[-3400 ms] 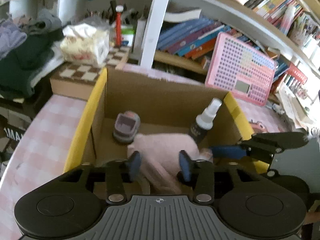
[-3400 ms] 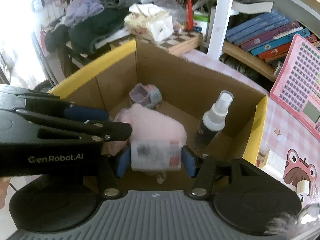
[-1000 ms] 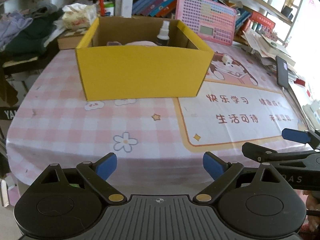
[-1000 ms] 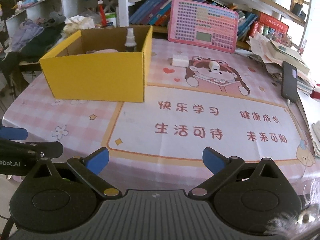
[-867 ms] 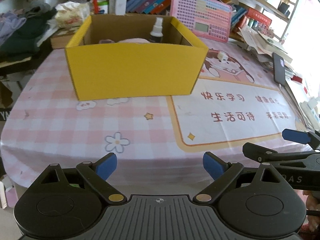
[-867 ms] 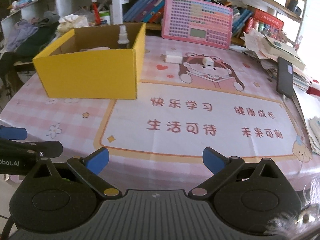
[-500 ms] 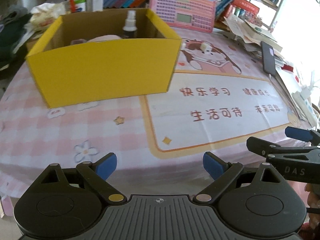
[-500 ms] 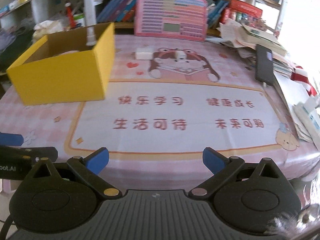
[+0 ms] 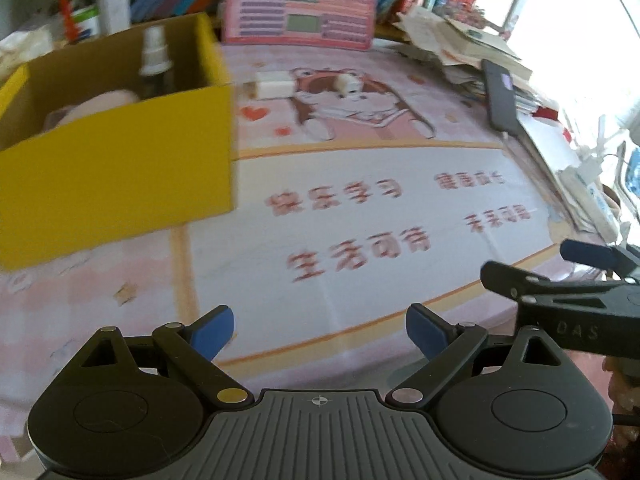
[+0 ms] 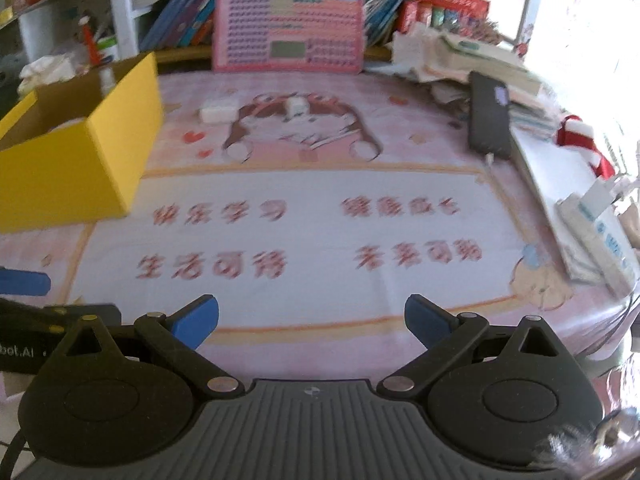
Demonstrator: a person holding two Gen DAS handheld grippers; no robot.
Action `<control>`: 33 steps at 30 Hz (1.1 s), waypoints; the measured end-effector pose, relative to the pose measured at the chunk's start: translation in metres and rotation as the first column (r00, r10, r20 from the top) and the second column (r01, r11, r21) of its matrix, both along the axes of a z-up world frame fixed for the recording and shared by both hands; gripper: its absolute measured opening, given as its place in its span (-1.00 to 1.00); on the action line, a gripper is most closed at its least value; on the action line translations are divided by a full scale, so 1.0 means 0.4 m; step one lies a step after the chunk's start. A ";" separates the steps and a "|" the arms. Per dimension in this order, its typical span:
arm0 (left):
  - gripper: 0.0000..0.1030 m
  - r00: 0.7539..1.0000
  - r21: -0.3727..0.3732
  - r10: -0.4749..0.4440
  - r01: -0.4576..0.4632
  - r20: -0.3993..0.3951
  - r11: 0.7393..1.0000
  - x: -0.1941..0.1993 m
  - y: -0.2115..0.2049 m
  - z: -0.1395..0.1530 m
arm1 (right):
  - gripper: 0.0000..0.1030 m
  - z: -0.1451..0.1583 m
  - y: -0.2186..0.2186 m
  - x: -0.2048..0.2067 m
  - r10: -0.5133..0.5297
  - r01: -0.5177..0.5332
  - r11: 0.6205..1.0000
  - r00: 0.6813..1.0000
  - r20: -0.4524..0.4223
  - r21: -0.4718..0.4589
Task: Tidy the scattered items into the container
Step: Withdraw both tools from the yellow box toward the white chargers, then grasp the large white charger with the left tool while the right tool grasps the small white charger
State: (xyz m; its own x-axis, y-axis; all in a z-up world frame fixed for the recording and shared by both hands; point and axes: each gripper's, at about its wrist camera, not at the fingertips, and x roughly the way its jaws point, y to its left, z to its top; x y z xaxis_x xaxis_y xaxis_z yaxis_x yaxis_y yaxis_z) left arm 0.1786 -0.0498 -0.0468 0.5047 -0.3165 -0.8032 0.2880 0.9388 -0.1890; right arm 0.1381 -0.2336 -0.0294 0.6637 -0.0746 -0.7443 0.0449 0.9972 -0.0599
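1. Cluttered study, bookshelves (image 10: pixel 192 28) behind, pink cartoon tablecloth (image 10: pixel 312 216) on the table.
2. Your left gripper (image 9: pixel 319 330) & right gripper (image 10: pixel 311 322): jaws wide apart, empty, pulled back to the near edge since the drop-off.
3. Yellow cardboard box (image 9: pixel 116 168) now holds spray bottle (image 9: pixel 154 60) + pink cloth (image 9: pixel 100 106).
4. Left out: white block (image 10: pixel 218 113) & small white cube (image 10: pixel 297 106), near the box's far corner. Judged next targets.

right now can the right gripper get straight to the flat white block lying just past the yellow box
Probably yes. The right gripper is open and empty, and only bare printed mat lies between it and the white block. The yellow box stands off to the left, out of that path.
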 end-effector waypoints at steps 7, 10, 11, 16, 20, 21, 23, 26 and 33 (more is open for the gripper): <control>0.84 0.995 -0.053 -0.063 0.067 0.076 0.996 0.069 -0.105 0.022 | 0.69 0.012 -0.107 0.086 -0.018 0.017 1.000 0.999 0.043 0.021; 0.84 0.994 -0.060 -0.051 0.057 0.099 0.997 0.114 -0.136 0.029 | 0.61 0.019 -0.146 0.136 -0.004 0.002 0.999 0.998 0.062 0.039; 0.84 0.993 -0.061 -0.040 0.047 0.107 0.997 0.129 -0.146 0.032 | 0.59 0.020 -0.158 0.153 0.002 -0.005 0.999 0.998 0.067 0.047; 0.84 0.988 -0.039 0.034 -0.029 0.148 0.999 0.197 -0.183 0.053 | 0.47 0.019 -0.208 0.247 0.038 -0.045 0.994 0.997 0.073 0.096; 0.84 0.978 -0.014 0.104 -0.103 0.178 0.995 0.266 -0.212 0.070 | 0.12 0.012 -0.223 0.322 0.108 -0.118 0.985 0.991 0.076 0.129; 0.84 0.975 -0.004 0.122 -0.123 0.183 0.992 0.285 -0.216 0.074 | 0.02 0.007 -0.226 0.343 0.127 -0.136 0.981 0.989 0.076 0.136; 0.84 0.968 0.004 0.150 -0.154 0.202 0.988 0.322 -0.224 0.081 | -0.06 -0.006 -0.225 0.385 0.162 -0.172 0.975 0.984 0.079 0.142; 0.84 0.954 0.027 0.190 -0.202 0.234 0.979 0.378 -0.231 0.087 | -0.10 -0.020 -0.215 0.442 0.210 -0.222 0.965 0.973 0.093 0.138; 0.84 0.948 0.089 0.259 -0.279 0.186 0.956 0.529 -0.228 0.052 | -0.10 -0.072 -0.160 0.583 0.324 -0.335 0.938 0.938 0.123 0.090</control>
